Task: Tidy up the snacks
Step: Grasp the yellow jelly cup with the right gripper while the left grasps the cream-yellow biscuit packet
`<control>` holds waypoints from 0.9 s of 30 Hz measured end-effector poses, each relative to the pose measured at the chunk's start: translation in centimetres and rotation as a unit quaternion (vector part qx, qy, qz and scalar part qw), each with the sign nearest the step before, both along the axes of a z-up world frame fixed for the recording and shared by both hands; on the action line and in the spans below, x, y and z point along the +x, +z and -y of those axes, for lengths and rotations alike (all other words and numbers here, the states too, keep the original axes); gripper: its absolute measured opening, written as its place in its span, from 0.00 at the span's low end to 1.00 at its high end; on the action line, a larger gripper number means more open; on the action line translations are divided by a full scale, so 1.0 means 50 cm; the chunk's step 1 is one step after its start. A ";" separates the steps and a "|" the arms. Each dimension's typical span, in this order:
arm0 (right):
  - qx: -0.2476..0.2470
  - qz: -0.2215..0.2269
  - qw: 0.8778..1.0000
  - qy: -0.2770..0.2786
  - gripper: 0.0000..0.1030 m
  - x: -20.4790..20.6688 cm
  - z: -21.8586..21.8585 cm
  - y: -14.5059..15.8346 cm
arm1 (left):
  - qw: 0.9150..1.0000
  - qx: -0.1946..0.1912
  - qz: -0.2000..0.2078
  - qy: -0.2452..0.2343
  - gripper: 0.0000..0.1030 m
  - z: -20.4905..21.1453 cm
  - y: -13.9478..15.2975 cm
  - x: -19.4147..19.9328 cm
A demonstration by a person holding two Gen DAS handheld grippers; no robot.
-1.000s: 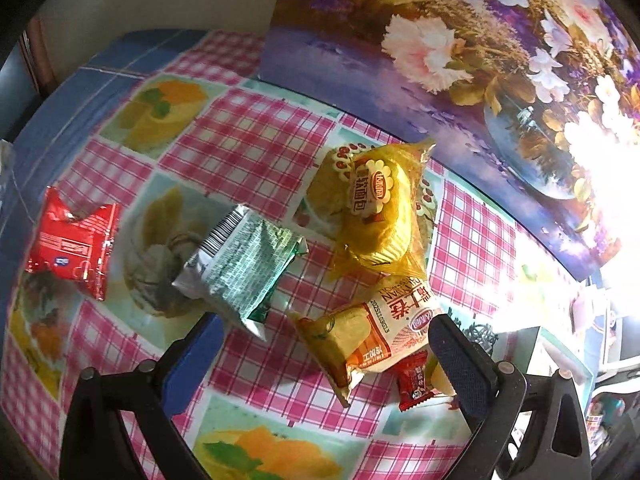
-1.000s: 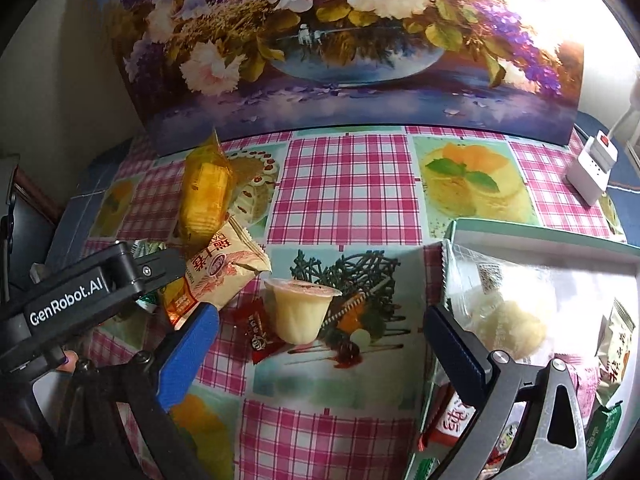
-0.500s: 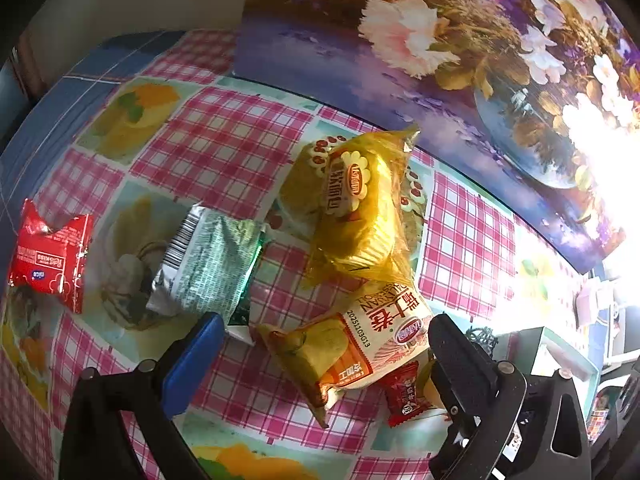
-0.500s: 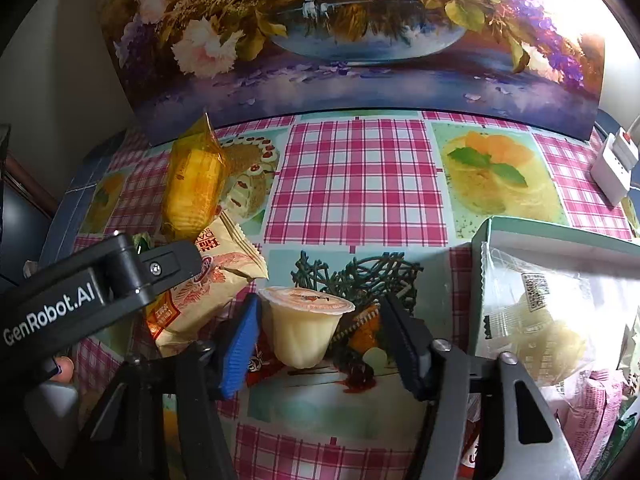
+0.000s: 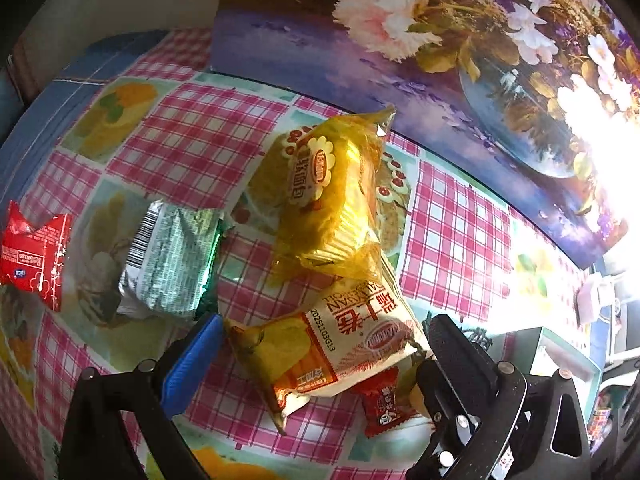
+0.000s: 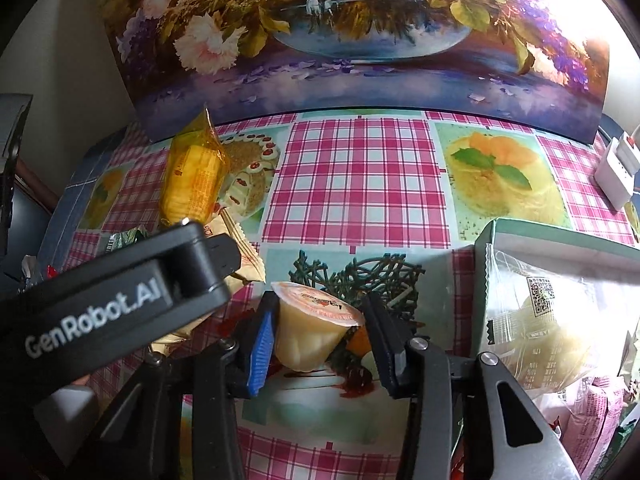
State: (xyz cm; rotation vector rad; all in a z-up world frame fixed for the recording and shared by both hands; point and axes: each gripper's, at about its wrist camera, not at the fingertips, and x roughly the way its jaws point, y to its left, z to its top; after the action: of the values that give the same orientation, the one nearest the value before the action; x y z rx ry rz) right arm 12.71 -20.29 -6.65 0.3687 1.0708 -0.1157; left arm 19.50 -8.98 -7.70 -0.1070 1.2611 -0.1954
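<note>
A pale jelly cup [image 6: 308, 332] with an orange lid tilts between the pads of my right gripper [image 6: 320, 340]. Its jaws are closing and both pads touch the cup. My left gripper [image 5: 324, 356] is open wide, its fingers on either side of an orange-and-white snack packet [image 5: 340, 344]. A small red candy [image 5: 380, 404] lies beside that packet. A yellow bread packet [image 5: 332, 200], a green-silver packet [image 5: 172, 256] and a red packet [image 5: 36, 256] lie further out. A teal box [image 6: 520, 232] at the right holds a clear-wrapped pastry [image 6: 540, 320] and other snacks.
A floral painting [image 6: 360, 40] stands along the back of the checked tablecloth [image 6: 352, 180]. A white power adapter [image 6: 616, 172] sits at the far right. The left gripper's black body [image 6: 120, 292] crowds the right view's left side.
The right jaws narrowed from wide apart onto the jelly cup, which now tilts. The left gripper shifted toward the orange-and-white packet, now between its fingers.
</note>
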 end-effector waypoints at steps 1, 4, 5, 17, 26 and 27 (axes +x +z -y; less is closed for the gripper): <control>0.001 -0.001 1.000 0.000 0.44 0.000 0.000 0.000 | 1.000 0.004 0.001 -0.002 1.00 0.003 -0.002 0.000; 0.000 -0.008 1.000 -0.002 0.44 0.004 -0.001 -0.007 | 1.000 0.026 0.004 -0.010 0.99 0.017 -0.007 -0.002; -0.001 -0.009 1.000 -0.003 0.44 0.004 0.000 -0.010 | 0.999 0.030 0.004 -0.012 0.99 0.021 -0.009 -0.004; -0.005 -0.010 1.000 -0.008 0.43 0.005 0.001 -0.013 | 1.000 0.022 0.004 -0.017 0.87 0.023 0.009 -0.016; -0.002 -0.010 1.000 -0.015 0.42 0.000 0.016 -0.012 | 1.000 0.009 -0.001 -0.012 0.83 0.007 0.021 -0.009; -0.002 -0.009 1.000 -0.016 0.42 -0.002 0.016 -0.009 | 1.000 0.009 -0.001 -0.011 0.83 0.003 0.022 -0.008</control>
State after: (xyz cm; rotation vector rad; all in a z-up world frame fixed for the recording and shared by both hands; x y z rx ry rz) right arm 12.61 -21.12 -7.07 0.3824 1.0832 -0.1497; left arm 19.11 -9.14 -6.58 -0.0778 1.2667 -0.2038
